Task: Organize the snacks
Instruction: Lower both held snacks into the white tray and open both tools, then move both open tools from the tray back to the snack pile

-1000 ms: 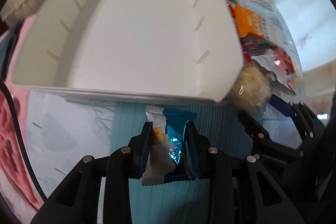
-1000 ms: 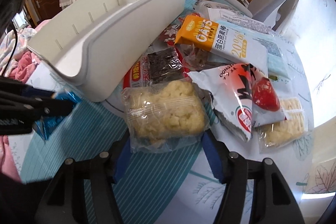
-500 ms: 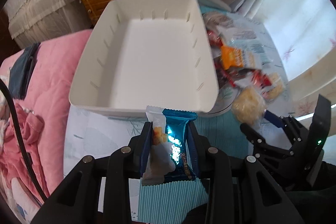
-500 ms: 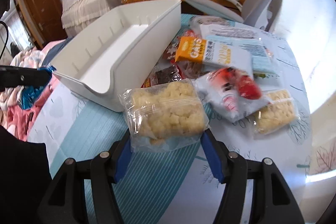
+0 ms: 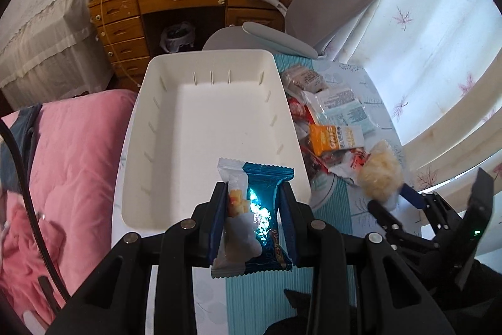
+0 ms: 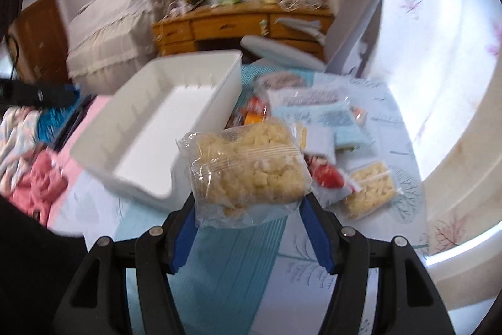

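**Both grippers carry a snack above the table by the white bin**

Left wrist view: the left gripper (image 5: pixel 253 220) points steeply down and pinches two small packets side by side, a clear packet (image 5: pixel 233 228) with yellow pieces and a blue foil packet (image 5: pixel 266 222) whose gold lettering is too small to read. They hang over the near rim of the empty white bin (image 5: pixel 207 127). Right of the bin lies a heap of snacks; an orange carton (image 5: pixel 335 137) there reads "OATS", upside down. Further right, the right gripper (image 5: pixel 386 193) holds a pale crumbly bag (image 5: pixel 379 175); its fingers are partly hidden behind that bag.

Right wrist view: blurred. The right gripper (image 6: pixel 248 209) angles downward, its blue pads pressed on a clear bag of yellow puffed pieces (image 6: pixel 248 168), just right of the bin (image 6: pixel 163 127). A similar bag (image 6: pixel 370 193) lies on the table beyond. No print is legible. The left gripper shows only as a dark shape at the frame's left edge.
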Demonstrator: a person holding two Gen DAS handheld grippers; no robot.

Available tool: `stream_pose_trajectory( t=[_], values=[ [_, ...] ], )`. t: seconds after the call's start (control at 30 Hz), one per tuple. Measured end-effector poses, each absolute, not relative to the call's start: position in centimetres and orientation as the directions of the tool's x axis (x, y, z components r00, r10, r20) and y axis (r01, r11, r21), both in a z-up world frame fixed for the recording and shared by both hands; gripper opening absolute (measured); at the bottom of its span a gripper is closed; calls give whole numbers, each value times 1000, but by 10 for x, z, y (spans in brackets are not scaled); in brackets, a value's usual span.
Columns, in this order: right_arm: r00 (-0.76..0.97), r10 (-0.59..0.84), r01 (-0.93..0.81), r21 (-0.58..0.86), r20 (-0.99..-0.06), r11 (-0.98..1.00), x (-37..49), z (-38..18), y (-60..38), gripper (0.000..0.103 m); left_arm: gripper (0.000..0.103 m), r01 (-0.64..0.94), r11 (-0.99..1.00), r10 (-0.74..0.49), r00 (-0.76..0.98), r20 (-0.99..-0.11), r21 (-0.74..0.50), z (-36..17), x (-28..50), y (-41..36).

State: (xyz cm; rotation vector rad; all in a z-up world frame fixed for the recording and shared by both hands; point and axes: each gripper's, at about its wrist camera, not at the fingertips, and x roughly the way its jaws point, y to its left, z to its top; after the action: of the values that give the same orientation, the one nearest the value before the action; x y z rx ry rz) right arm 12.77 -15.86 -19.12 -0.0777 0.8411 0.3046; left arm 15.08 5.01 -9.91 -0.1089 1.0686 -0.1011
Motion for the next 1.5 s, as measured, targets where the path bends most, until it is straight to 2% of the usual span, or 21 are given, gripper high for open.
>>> stream_pose_trajectory(
  t=[0.2, 0.57, 0.63, 0.67, 0.7, 0.77, 1.13, 1.5],
  values=[
    [692, 215, -221, 82, -689, 972, 128, -164, -126, 63, 32, 70, 989, -151, 517, -842, -134, -97, 169, 83],
    [718, 253, -211, 143, -649, 967, 126, -161, -45, 64, 34, 134, 985, -164, 516, -841, -109, -106, 189, 134],
    [700, 265, -217, 157, -663, 964, 124, -164, -34, 64, 50, 128, 986, -154, 506, -849, -102, -109, 192, 139],
    [690, 271, -219, 164, -671, 962, 124, -166, -29, 66, 69, 119, 988, -147, 501, -853, -100, -111, 193, 142],
    [679, 273, -218, 169, -682, 961, 124, -168, -25, 71, 82, 111, 989, -139, 501, -854, -96, -112, 194, 143],
    [651, 266, -203, 175, -711, 964, 125, -173, -20, 75, 82, 92, 992, -124, 509, -852, -90, -111, 194, 147],
    [619, 237, -137, 195, -749, 971, 109, -173, -33, 78, 82, 89, 992, -125, 502, -856, -92, -110, 183, 132],
    [619, 204, -99, 183, -758, 978, 91, -162, -85, 78, 82, 182, 976, -192, 486, -853, -115, -101, 165, 59]
  ],
)
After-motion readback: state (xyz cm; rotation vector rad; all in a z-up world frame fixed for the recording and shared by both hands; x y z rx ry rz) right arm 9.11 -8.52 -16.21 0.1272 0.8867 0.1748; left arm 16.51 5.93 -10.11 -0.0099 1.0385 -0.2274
